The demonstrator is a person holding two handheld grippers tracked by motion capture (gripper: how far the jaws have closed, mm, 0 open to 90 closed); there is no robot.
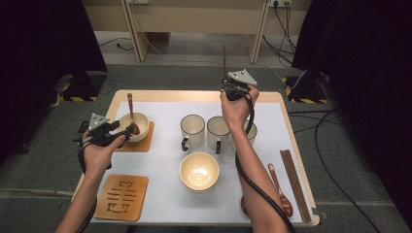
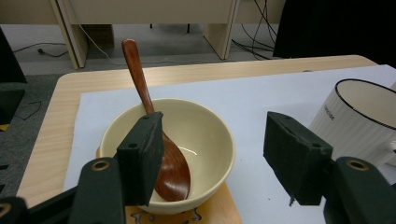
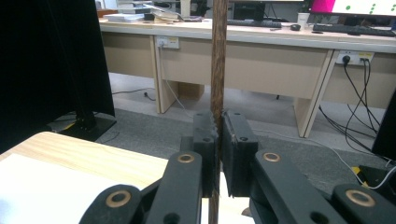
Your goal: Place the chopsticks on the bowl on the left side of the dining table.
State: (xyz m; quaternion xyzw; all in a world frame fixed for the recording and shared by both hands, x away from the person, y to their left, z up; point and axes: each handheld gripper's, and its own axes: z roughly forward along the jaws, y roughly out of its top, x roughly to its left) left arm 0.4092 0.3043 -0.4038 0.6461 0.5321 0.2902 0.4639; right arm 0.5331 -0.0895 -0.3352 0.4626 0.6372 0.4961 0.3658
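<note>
Right tongs (image 3: pixel 218 140) pinch a chopstick (image 3: pixel 218 56) upright to carry it clear of the mugs (image 1: pixel 193 130), while left tongs (image 2: pixel 219 149) sit released by the spoon bowl (image 2: pixel 205 135).

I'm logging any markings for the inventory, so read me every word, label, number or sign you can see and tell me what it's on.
Small dark print running down the side of the white mug: too blurred to read.
Dark carved strokes on the empty wooden coaster: a pattern or character, not readable.
Dark marks on the coaster under the bowl: cut off, not readable.
Yellow-black hazard stripes on the floor stand bases: no words.
</note>
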